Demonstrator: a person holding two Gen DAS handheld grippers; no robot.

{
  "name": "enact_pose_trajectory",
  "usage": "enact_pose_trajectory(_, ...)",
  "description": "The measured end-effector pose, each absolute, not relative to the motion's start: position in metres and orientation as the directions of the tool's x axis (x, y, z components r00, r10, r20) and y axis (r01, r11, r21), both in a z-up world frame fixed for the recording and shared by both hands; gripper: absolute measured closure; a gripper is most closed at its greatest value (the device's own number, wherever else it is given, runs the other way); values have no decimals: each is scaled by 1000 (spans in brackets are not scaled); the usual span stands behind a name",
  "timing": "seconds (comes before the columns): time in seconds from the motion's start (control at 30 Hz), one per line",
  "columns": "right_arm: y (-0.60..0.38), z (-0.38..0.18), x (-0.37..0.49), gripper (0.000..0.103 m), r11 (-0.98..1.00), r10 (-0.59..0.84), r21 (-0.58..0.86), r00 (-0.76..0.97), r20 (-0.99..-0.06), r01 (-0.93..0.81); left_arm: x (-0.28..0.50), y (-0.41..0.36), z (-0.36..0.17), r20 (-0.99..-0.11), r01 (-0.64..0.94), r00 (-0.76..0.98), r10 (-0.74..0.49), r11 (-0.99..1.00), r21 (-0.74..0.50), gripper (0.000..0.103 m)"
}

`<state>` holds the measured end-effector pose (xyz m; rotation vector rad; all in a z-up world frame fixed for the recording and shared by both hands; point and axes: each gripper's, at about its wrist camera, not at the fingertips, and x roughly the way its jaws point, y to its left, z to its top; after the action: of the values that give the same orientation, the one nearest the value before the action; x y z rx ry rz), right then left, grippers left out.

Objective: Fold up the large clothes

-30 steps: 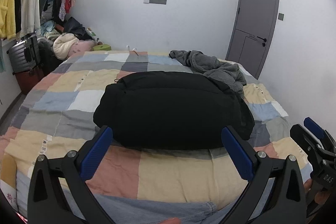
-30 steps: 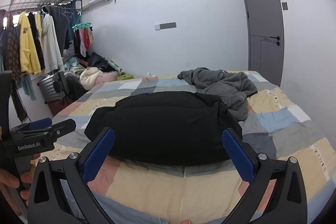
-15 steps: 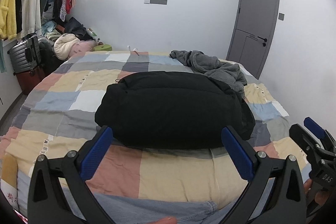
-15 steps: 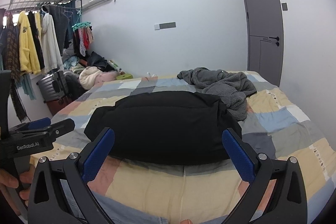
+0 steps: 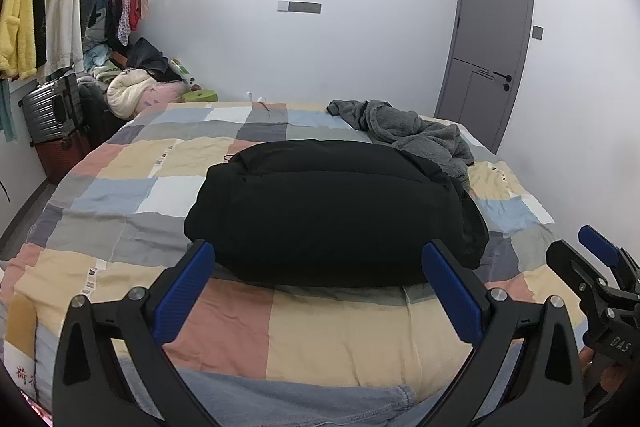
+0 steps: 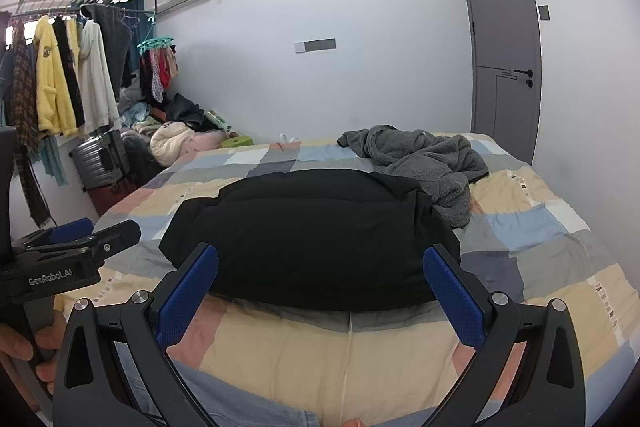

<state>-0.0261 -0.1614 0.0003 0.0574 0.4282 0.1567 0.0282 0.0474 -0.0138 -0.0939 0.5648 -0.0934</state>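
Note:
A large black padded garment lies folded in a compact bundle in the middle of the checked bedspread; it also shows in the right wrist view. My left gripper is open and empty, held above the near edge of the bed, short of the bundle. My right gripper is open and empty, likewise short of the bundle. Each gripper shows at the edge of the other's view: the right one at far right, the left one at far left.
A crumpled grey fleece garment lies at the far right of the bed, touching the black bundle. A clothes rack, suitcases and a heap of clothes stand left of the bed. A grey door is at right.
Both grippers stay open and empty; the views shift only slightly. The black bundle has not moved.

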Motion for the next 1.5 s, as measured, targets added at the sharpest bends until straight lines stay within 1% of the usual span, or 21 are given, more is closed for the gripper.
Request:
enact_pose_trajectory(0.2,-162,-1,-28,0,986,161,102,903,-400,-130,27,47,-9,-530,79,838,-130,990,-118,0)
enact_pose_trajectory(0.57,-161,-1,-29,0,989,145,84,903,-404,-121,26,46,-6,-530,79,839,-124,991,-107,0)
enact_pose_trajectory(0.77,-161,-1,-29,0,990,136,86,906,-401,-111,25,50,-5,-522,64,845,-119,990,-122,0)
enact_pose_trajectory(0.93,-158,-3,-27,0,981,192,107,894,-404,-162,21,54,-5,-518,51,849,-104,992,-115,0)
enact_pose_trajectory(1.03,-158,-3,-26,0,982,184,106,898,-400,-154,18,56,-4,-509,28,857,-81,994,-110,0)
enact_pose_trajectory(1.5,-155,0,-29,0,987,162,89,903,-397,-137,15,55,-4,-507,44,857,-95,993,-111,0)
